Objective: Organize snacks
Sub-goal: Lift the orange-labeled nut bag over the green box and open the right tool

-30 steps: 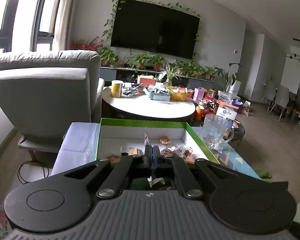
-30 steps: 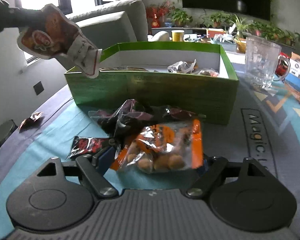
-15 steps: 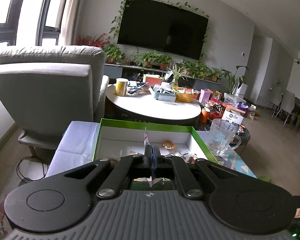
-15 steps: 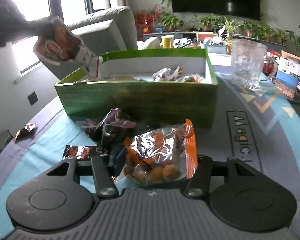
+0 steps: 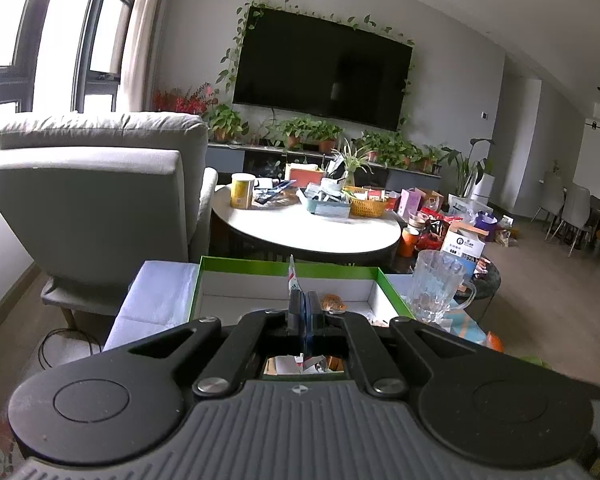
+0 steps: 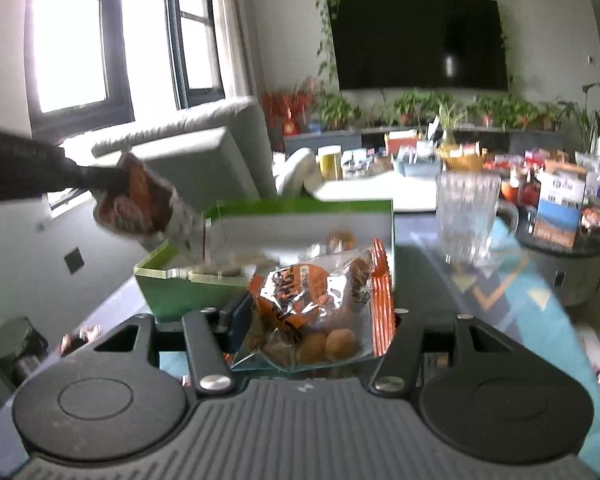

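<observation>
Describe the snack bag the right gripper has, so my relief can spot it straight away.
Find the green box on the table. Just in front of it, clamped in the right gripper, is a clear bag with orange edges and round brown snacks inside; the other packet is red-brown and opaque.

A table covered by a blue patterned mat (image 6: 516,280) is carrying 1 green box (image 6: 172,292) and, just beside it, 1 glass mug (image 6: 466,216); small red wrappers (image 6: 76,336) are lying near its edges.
</observation>
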`<state>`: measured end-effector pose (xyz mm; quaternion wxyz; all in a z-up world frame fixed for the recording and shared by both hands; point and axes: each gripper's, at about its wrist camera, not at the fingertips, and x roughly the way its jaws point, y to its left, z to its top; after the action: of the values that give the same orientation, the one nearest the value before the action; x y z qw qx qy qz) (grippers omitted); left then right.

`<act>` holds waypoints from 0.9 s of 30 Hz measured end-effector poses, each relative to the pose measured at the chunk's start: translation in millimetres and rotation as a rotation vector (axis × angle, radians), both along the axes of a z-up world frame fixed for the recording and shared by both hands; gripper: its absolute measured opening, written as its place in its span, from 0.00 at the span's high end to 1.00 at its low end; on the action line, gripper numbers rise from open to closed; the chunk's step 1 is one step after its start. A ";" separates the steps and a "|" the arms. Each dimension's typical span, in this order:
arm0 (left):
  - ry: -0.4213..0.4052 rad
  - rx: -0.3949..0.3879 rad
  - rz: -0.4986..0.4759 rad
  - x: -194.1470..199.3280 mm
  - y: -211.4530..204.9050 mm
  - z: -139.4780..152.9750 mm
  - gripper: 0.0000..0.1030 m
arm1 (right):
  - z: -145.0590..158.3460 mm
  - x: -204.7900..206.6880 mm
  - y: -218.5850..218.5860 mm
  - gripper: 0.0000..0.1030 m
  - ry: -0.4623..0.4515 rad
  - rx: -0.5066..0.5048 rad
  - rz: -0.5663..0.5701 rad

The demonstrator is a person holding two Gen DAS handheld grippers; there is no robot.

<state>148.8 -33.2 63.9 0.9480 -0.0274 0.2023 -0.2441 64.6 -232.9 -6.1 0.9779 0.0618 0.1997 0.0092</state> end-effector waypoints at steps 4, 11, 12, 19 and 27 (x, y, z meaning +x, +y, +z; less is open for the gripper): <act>-0.013 0.002 -0.002 1.8 -3.7 3.4 0.99 | 16.3 5.2 -3.2 0.44 -0.059 -0.002 -0.001; -0.012 0.014 -0.003 13.8 -13.1 1.9 0.99 | 24.3 28.5 -8.4 0.44 -0.089 0.002 -0.008; -0.008 0.017 -0.003 15.8 -14.1 0.6 0.99 | 23.3 29.0 -7.9 0.44 -0.089 0.001 -0.008; 0.033 0.030 0.005 35.5 -21.2 -12.9 0.99 | 17.7 47.2 -8.9 0.44 -0.071 0.007 -0.004; 0.091 0.026 0.002 58.8 -27.3 -29.3 0.99 | 6.5 70.3 -12.0 0.44 -0.024 0.021 -0.014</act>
<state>207.6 -60.4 34.7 0.9383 -0.0263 0.2484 -0.2391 134.9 -244.9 0.5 0.9795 0.0735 0.1875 0.0051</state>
